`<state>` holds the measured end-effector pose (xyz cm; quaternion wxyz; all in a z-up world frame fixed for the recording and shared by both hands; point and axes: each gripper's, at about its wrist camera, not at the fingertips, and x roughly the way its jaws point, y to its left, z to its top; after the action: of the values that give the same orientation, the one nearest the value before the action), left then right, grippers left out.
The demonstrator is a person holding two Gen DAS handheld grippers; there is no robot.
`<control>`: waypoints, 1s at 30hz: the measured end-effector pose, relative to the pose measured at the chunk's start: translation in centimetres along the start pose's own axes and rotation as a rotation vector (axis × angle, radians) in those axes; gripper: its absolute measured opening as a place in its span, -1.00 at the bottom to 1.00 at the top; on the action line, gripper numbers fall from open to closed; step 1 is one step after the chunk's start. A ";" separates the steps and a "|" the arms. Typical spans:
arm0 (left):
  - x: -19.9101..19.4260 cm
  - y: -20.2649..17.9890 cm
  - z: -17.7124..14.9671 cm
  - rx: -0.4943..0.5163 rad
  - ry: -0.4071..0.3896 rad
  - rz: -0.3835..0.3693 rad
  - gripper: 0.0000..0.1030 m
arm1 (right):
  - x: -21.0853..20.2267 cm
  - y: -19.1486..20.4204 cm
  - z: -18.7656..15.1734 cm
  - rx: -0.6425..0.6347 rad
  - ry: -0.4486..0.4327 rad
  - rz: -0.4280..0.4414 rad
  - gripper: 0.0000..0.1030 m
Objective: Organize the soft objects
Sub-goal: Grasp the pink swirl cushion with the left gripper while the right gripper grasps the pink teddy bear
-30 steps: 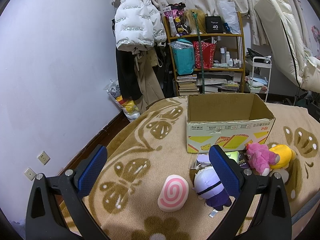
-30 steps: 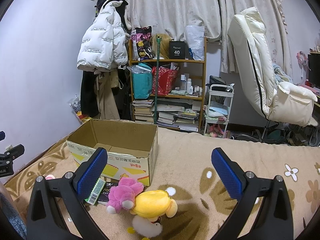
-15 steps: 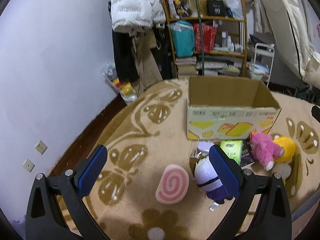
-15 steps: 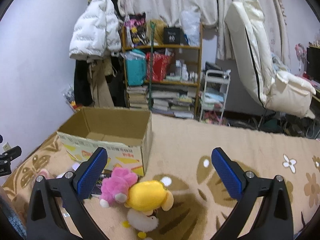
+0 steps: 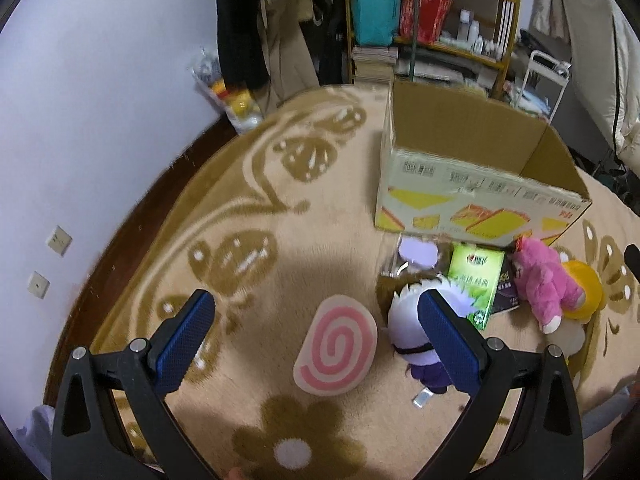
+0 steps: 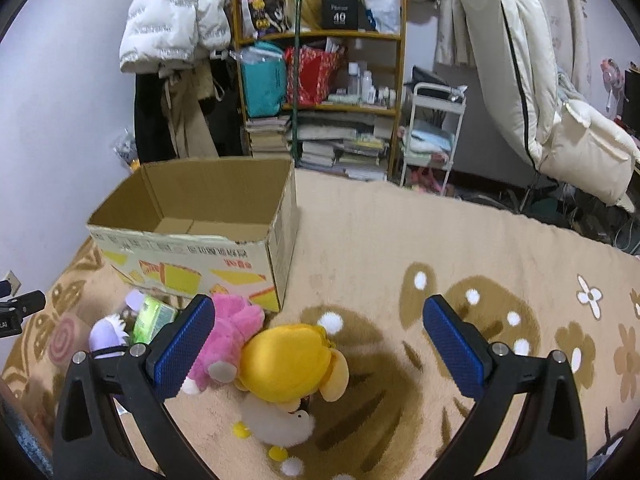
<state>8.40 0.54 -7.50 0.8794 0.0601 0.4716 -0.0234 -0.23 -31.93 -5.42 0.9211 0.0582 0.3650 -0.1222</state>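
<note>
An open cardboard box (image 5: 472, 184) stands on the beige patterned blanket (image 5: 280, 240); it looks empty in the right wrist view (image 6: 192, 216). In front of it lie a pink swirl cushion (image 5: 336, 350), a white-and-purple plush doll (image 5: 416, 336), a pink plush (image 5: 540, 284) and a yellow plush (image 5: 584, 290). My left gripper (image 5: 316, 340) is open above the swirl cushion. My right gripper (image 6: 320, 352) is open above the yellow plush (image 6: 288, 364), with the pink plush (image 6: 228, 344) by its left finger and a small white plush (image 6: 276, 424) below.
A green carton (image 5: 476, 280), a clear case (image 5: 416, 256) and a dark packet (image 5: 506, 296) lie among the toys. A cluttered shelf (image 6: 320, 92), hanging coats (image 6: 176, 60), a white cart (image 6: 432, 136) and a cream recliner (image 6: 540, 80) stand beyond the bed. The wall (image 5: 100, 120) is left.
Both grippers have tilted down and moved closer to the toys. The left now hovers over the swirl cushion, the right over the yellow plush. Both stay open.
</note>
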 end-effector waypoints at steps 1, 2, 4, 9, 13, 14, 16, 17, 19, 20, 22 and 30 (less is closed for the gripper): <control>0.6 0.0 0.0 -0.002 0.025 -0.004 0.95 | 0.3 0.1 0.0 -0.001 0.013 0.006 1.00; 0.9 -0.1 0.0 -0.001 0.039 -0.005 0.95 | 0.6 0.2 0.1 -0.005 0.021 0.010 1.00; 1.6 -0.3 -0.1 0.002 0.074 -0.010 0.95 | 1.2 0.6 0.1 -0.022 0.034 0.020 1.00; 3.5 -0.3 -0.1 0.003 0.155 -0.033 0.95 | 2.5 1.9 0.2 -0.070 0.046 0.057 1.00; 5.1 -0.3 -0.4 -0.008 0.229 -0.051 0.95 | 3.8 2.8 0.1 -0.094 0.075 0.083 1.00; 5.4 -0.3 -0.5 -0.009 0.245 -0.052 0.95 | 4.1 3.0 0.0 -0.099 0.083 0.089 1.00; 5.9 -0.5 -0.7 -0.005 0.268 -0.041 0.95 | 4.8 3.6 -0.1 -0.111 0.098 0.101 1.00; 6.0 -0.5 -0.6 -0.004 0.275 -0.040 0.95 | 5.0 3.8 -0.2 -0.117 0.102 0.104 1.00; 6.3 -0.6 -0.7 -0.005 0.289 -0.043 0.95 | 5.3 4.1 -0.3 -0.129 0.104 0.111 1.00; 6.5 -0.6 -0.7 -0.007 0.291 -0.047 0.95 | 5.5 4.3 -0.4 -0.135 0.105 0.114 1.00; 6.8 -0.5 -0.8 -0.015 0.304 -0.068 0.91 | 5.8 4.7 -0.5 -0.153 0.107 0.120 1.00; 7.7 -0.6 -1.1 -0.027 0.337 -0.089 0.57 | 6.8 6.3 -1.3 -0.230 0.129 0.119 1.00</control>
<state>11.71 0.24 -14.60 0.7867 0.0305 0.6149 -0.0457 5.38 -26.80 -10.86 0.9020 -0.0186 0.4309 -0.0209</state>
